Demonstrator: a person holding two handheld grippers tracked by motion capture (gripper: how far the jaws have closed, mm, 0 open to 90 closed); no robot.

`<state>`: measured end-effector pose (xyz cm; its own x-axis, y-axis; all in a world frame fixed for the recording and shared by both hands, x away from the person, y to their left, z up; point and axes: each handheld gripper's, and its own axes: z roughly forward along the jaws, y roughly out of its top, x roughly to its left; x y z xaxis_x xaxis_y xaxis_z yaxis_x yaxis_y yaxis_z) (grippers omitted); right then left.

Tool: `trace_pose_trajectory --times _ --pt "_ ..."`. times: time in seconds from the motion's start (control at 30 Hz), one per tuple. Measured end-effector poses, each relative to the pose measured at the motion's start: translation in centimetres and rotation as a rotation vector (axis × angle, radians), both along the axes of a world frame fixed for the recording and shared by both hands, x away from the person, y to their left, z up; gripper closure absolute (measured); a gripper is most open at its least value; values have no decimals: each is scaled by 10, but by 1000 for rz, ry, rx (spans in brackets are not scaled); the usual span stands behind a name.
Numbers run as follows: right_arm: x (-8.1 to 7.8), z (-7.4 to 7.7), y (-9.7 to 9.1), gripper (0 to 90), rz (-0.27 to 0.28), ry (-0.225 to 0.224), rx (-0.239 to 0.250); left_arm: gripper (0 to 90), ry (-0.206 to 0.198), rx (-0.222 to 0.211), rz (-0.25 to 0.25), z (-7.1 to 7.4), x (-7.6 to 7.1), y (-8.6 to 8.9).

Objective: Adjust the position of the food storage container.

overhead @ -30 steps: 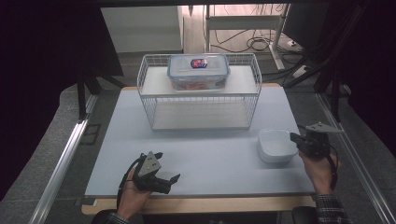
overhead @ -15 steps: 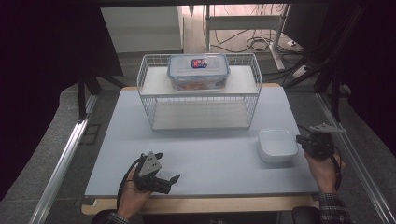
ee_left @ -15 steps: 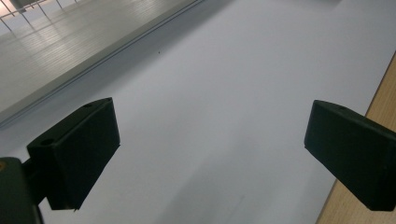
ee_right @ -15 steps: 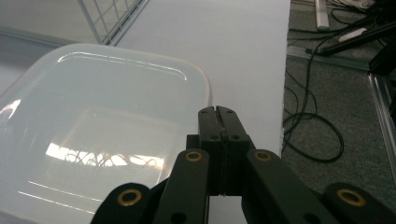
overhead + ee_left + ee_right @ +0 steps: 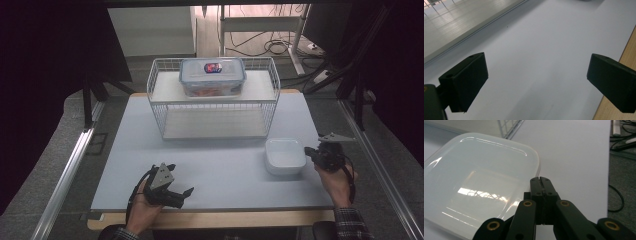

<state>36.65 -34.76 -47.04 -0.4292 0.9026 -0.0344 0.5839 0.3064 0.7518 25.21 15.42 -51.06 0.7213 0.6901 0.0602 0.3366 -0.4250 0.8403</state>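
Pale counter [image 5: 210,165]: your right gripper [image 5: 311,151], jaws together, beside white dish [image 5: 284,155], ready to nudge; left gripper [image 5: 182,194] jaws apart, parked.

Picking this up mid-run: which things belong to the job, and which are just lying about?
In the job:
- shallow white square plastic dish
- right gripper, shut beside its rim
- left gripper, open

Lying about:
- white wire shelf rack
- clear lidded food container on it

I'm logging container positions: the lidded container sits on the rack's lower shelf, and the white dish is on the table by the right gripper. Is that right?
Not quite. The lidded container sits on top of the wire rack, as the high view shows; the lower shelf is bare. The white dish does lie on the table by the right gripper.
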Motion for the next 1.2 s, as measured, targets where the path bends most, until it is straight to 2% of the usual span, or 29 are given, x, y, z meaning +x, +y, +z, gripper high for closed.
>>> trace_pose_trajectory --times 0.53,1.2 --pt "-3 -3 42 897 130 17 29 31 7 6 -3 -1 1 -1" --pt "-7 -10 111 897 307 27 61 32 10 16 -4 -2 2 -3"
